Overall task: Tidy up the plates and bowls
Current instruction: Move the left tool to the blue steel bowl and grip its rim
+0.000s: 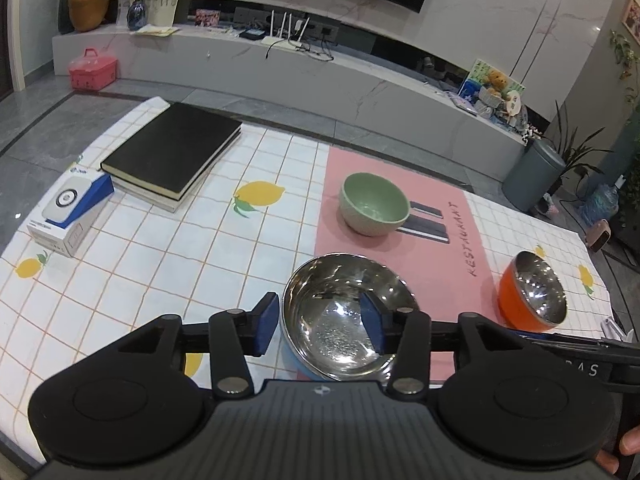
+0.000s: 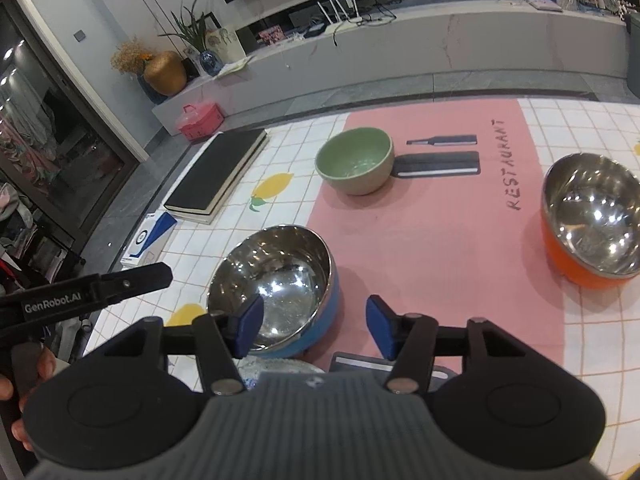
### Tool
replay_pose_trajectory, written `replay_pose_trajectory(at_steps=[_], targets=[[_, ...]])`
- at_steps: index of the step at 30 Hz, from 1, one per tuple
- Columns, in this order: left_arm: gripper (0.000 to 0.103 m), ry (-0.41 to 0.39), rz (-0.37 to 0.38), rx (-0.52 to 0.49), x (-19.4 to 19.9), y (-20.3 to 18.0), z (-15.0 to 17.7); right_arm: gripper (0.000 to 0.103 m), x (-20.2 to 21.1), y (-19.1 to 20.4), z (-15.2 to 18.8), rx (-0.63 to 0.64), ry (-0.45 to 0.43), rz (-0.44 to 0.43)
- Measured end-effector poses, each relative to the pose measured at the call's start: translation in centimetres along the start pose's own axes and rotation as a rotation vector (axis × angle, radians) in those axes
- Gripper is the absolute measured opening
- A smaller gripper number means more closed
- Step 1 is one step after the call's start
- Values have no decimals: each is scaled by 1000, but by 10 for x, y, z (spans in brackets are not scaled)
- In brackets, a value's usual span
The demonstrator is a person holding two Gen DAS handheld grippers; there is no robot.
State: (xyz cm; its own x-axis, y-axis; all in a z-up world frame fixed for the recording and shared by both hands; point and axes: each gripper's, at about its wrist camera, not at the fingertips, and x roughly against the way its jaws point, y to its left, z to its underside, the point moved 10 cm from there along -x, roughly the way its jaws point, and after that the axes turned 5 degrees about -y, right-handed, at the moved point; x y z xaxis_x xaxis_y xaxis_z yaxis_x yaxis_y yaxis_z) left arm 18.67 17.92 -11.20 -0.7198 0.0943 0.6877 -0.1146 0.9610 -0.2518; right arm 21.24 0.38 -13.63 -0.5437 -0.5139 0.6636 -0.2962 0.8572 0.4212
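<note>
A: 3 bowls on the table, right? Where is each?

B: Yes, 3. Closest to me is the round steel bowl with the blue outer shell (image 1: 340,320), sitting where the white grid-and-lemon tablecloth (image 1: 160,264) meets the pink rectangular "RESTAURANT" placemat (image 1: 432,240). Behind it, on the placemat, stands the pale green ceramic bowl (image 1: 374,204), upright and empty, just beside the 2 dark printed cutlery bars (image 1: 426,222). Off to the right, well apart, is the steel bowl with the orange shell (image 1: 532,290), at the placemat's right edge.

A: And your claws?

B: My left gripper (image 1: 322,324) stands about half spread. Its jaws straddle the blue-shelled bowl's left wall, 1 blue pad (image 1: 267,324) outside and the other over the steel inside, neither pressing on it. My right gripper (image 2: 316,328) is likewise parted and holds nothing; its left pad (image 2: 249,326) overlaps the bowl's near rim in the right wrist view, the right pad hangs over the placemat.

A: Anything else nearby?

B: A black hardcover book (image 1: 172,148) stacked on another at the table's far left, and a white-and-blue carton (image 1: 70,212) just beside them. Under my right gripper something pale and patterned peeks out; I cannot tell what it is.
</note>
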Motion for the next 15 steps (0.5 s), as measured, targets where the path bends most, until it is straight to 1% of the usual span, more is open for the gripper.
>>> replay_pose_trajectory(at_steps=[3,5,11,15], targets=[[55,18,1,20,-12,4,5,58,-15,-1,2,9,15,26],[55,23,-11,28,-19,8,7,58,-24,-2,5,13,28,35],[55,58,-40,14,-41,16,18,58,-47,-5,11,21,69,61],[55,74,-40,19,-50,19,23,56,-58,-7,12,26,79,67]])
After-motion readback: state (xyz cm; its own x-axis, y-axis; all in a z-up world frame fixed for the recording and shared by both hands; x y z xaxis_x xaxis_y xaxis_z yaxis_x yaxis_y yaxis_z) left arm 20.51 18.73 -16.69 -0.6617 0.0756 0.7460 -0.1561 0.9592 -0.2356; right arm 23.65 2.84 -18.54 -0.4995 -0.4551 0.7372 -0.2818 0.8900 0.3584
